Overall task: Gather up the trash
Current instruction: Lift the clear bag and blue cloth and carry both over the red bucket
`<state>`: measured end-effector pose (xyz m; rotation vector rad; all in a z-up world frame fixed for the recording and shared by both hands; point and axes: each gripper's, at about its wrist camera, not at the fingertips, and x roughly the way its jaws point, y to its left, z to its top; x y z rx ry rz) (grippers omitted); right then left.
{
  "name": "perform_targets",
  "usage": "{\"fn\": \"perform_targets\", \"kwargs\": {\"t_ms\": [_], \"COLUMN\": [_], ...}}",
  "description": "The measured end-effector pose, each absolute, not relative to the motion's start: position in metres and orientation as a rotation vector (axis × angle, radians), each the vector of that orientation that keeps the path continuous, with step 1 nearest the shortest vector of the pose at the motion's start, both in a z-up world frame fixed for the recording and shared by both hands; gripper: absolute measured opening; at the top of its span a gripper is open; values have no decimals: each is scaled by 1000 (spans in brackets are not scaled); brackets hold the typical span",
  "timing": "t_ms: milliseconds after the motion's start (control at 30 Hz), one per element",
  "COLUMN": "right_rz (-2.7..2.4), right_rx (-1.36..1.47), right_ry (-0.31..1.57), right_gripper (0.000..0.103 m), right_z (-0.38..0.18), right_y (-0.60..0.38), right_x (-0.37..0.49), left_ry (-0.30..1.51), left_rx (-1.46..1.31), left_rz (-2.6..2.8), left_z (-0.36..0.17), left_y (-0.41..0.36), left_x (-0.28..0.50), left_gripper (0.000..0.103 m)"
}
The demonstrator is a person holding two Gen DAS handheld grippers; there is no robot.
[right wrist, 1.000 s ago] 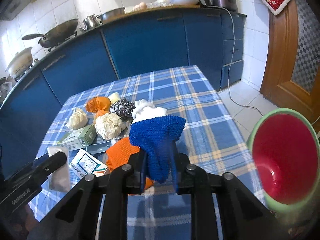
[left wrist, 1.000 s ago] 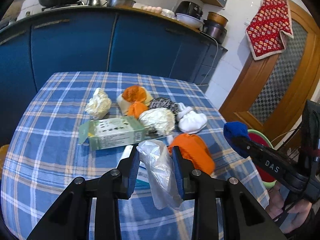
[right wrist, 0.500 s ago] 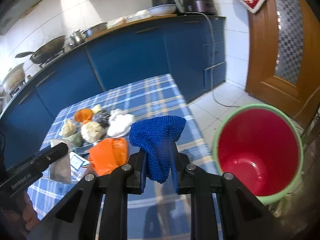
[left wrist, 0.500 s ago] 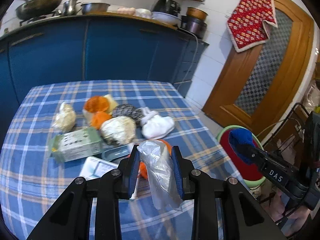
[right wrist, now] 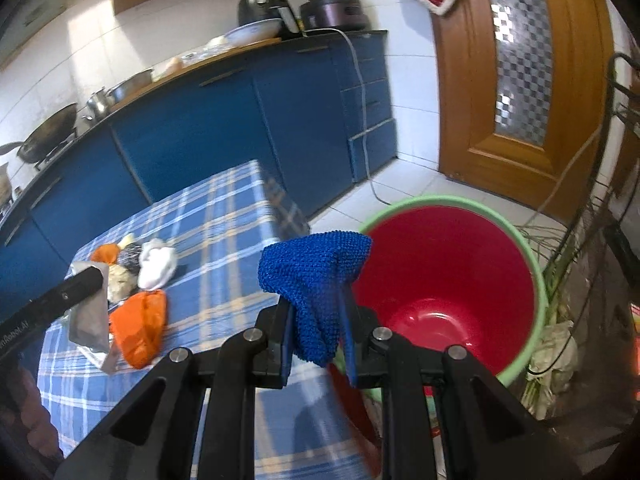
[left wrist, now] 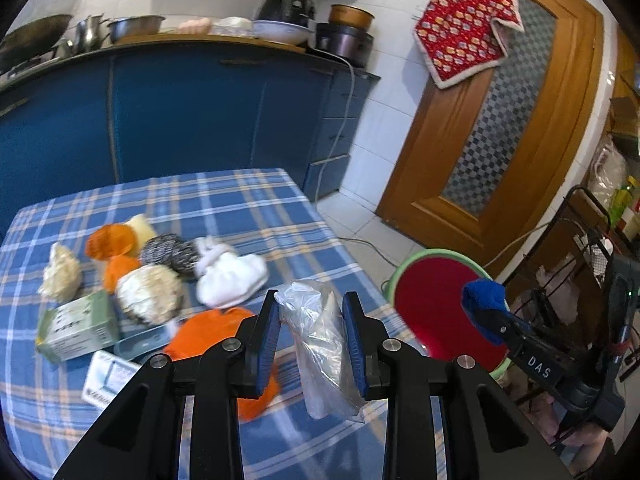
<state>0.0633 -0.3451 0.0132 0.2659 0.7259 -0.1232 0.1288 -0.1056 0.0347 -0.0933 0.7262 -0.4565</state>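
A: Left wrist view: left tool (left wrist: pixel 312 336) clenched on a clear plastic bag (left wrist: pixel 324 344), hanging between its pads above the desk (left wrist: pixel 240 208) edge.

B: Right wrist view: right tool (right wrist: pixel 318 338) grips a blue knitted cloth (right wrist: pixel 314 280), just beside the red bin (right wrist: pixel 452 280) rim.

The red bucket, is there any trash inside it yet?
No, in the right wrist view the red bucket shows only its bare red bottom, and the blue cloth is clamped in the right gripper.
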Motion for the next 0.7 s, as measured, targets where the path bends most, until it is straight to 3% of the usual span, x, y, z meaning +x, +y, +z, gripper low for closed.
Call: {"fn": "perform_targets", "kwargs": {"t_ms": [367,700], "right_rz": [-205,-254], "right_rx": [320,365], "right_ry": [785,812], "right_gripper": [24,33], "right_z": [-19,-37], "right_y": [-397,-428], "right_x": [57,54], "left_ry": [751,789], "left_rx": [-38,8], "left_rz": [-565,-614], "left_z": [32,19], "left_y": [-175,-220], "left_x": [141,148], "left_gripper": [32,32]}}
